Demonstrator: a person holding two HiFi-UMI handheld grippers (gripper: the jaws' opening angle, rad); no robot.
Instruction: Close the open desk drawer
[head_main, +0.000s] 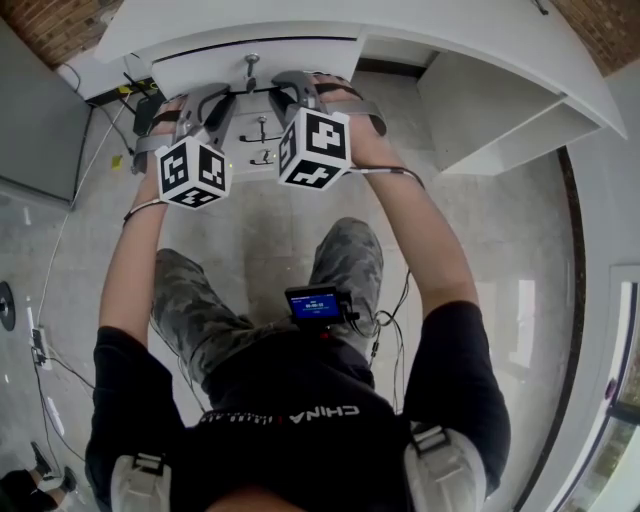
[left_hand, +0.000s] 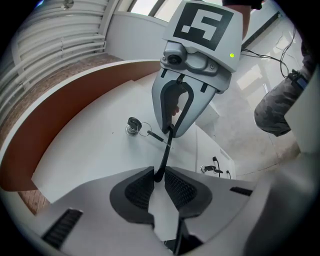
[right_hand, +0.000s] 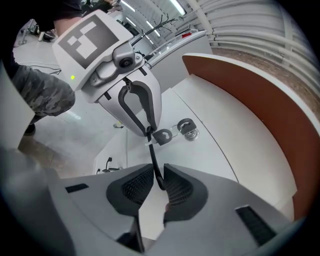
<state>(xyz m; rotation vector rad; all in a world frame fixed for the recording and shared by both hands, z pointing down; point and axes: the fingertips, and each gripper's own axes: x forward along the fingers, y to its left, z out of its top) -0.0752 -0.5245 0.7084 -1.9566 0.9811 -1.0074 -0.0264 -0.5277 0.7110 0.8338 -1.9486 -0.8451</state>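
The white drawer front (head_main: 310, 55) sits under the desk top (head_main: 420, 25), with a lock and key (head_main: 251, 62) in it. Its thin black handle (left_hand: 165, 152) runs between my two grippers, which face each other. My left gripper (left_hand: 161, 176) is shut on one end of the handle. My right gripper (right_hand: 159, 182) is shut on the other end (right_hand: 154, 162). The lock (left_hand: 133, 125) with its key ring lies just beyond the handle. In the head view both marker cubes (head_main: 192, 172) (head_main: 315, 148) hide the jaws.
Two lower drawer handles (head_main: 262, 127) show below the gripped drawer. An open white shelf (head_main: 490, 110) stands to the right under the desk. Cables (head_main: 130, 95) and a grey panel (head_main: 35, 120) are at the left. The person's legs (head_main: 340, 270) are over the glossy floor.
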